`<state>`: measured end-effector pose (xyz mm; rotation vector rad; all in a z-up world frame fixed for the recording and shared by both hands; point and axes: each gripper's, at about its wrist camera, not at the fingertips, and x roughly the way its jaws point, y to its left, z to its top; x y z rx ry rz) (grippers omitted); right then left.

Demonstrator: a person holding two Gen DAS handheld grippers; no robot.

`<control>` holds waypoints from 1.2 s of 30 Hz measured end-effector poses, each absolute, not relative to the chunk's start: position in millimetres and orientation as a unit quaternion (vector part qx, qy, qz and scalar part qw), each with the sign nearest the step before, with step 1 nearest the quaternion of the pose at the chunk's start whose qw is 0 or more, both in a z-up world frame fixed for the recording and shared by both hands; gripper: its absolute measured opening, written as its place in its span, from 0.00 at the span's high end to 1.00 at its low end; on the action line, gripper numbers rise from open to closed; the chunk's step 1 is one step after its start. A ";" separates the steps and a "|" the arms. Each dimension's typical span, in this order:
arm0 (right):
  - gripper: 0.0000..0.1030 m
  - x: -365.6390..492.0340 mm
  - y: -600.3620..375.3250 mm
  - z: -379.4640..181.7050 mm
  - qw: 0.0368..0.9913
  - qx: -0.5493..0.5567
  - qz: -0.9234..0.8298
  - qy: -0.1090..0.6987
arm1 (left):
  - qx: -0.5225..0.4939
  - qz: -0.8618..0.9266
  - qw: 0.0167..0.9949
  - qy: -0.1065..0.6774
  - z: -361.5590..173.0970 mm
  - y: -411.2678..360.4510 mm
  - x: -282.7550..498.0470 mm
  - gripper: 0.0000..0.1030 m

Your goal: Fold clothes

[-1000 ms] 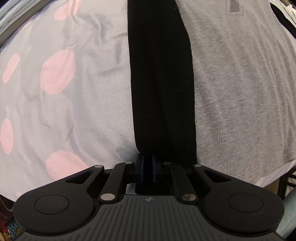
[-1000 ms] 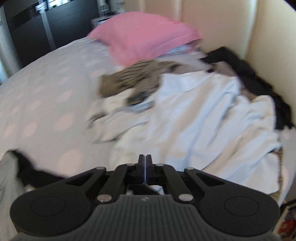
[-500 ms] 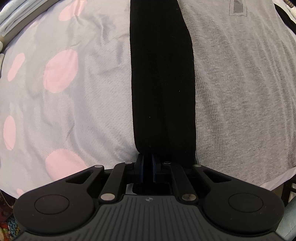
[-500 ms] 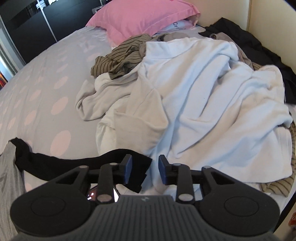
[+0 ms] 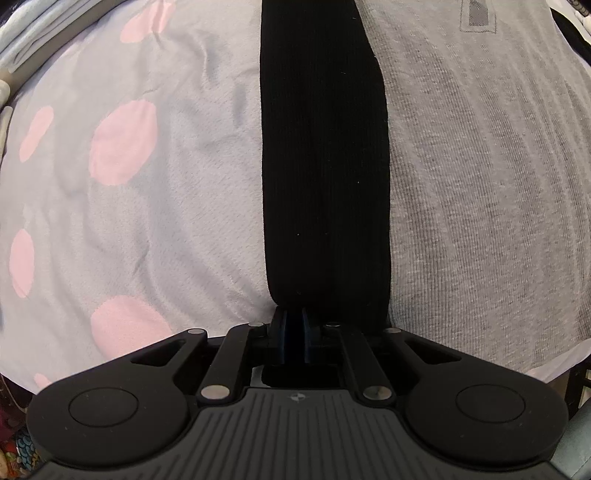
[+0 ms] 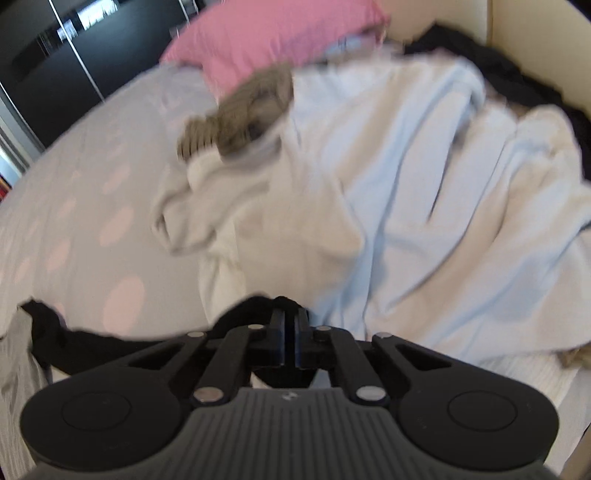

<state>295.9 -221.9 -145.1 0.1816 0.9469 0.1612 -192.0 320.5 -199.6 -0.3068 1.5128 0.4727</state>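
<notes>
Left wrist view: bed sheet, pale with pink dots; a black garment stretched taut from the left tongs, clenched on its end; a grey shirt lying flat beside it.

Right wrist view (blurred): dark wardrobe, pink pillow, heap of pale laundry; right tongs clenched on the black garment's other end.

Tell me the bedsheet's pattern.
Pale grey bedsheet with pink dots, clearest in the left wrist view.
</notes>
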 end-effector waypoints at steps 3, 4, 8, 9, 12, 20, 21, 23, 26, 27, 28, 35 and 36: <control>0.96 292.3 -227.9 -120.3 0.901 0.108 0.068 0.415 | -0.133 0.210 0.692 0.678 -202.3 315.0 -195.0 0.94; 0.96 291.4 -228.7 -110.6 0.909 0.108 0.065 0.398 | -0.134 0.210 0.692 0.678 -203.1 314.0 -195.8 0.94; 0.96 298.1 -227.4 -78.4 0.930 0.099 0.056 0.350 | -0.136 0.209 0.690 0.680 -205.7 313.2 -196.9 0.94; 0.96 303.7 -226.4 -73.3 0.933 0.091 0.054 0.345 | -0.136 0.208 0.689 0.680 -206.4 313.0 -197.1 0.94; 0.96 323.7 -225.7 -64.7 0.938 0.063 0.037 0.339 | -0.142 0.208 0.689 0.679 -208.2 313.3 -199.2 0.94; 0.96 361.9 -228.1 -90.8 0.928 0.003 -0.038 0.371 | -0.154 0.211 0.687 0.679 -217.1 340.5 -200.5 0.94; 0.96 362.9 -229.8 -96.8 0.925 0.005 -0.041 0.377 | -0.154 0.211 0.686 0.679 -217.6 342.6 -199.8 0.94; 0.93 361.9 -233.6 -106.8 0.922 0.022 -0.040 0.385 | -0.154 0.211 0.686 0.679 -214.7 344.0 -196.7 0.94; 0.76 348.8 -236.0 -112.6 0.924 0.048 -0.047 0.377 | -0.155 0.210 0.685 0.680 -208.2 347.5 -189.8 0.94; 0.70 342.8 -235.3 -113.6 0.925 0.048 -0.054 0.372 | -0.156 0.210 0.686 0.679 -210.9 346.0 -192.5 0.95; 0.70 336.9 -234.5 -114.7 0.926 0.049 -0.058 0.369 | -0.158 0.211 0.686 0.679 -209.9 349.1 -186.6 0.95; 0.64 294.5 -206.7 -107.2 0.907 0.107 0.034 0.406 | -0.189 0.207 0.700 0.657 -209.9 362.6 -203.4 0.96; 0.60 287.3 -198.6 -103.2 0.905 0.104 0.051 0.408 | -0.194 0.206 0.703 0.653 -210.7 365.0 -208.8 0.97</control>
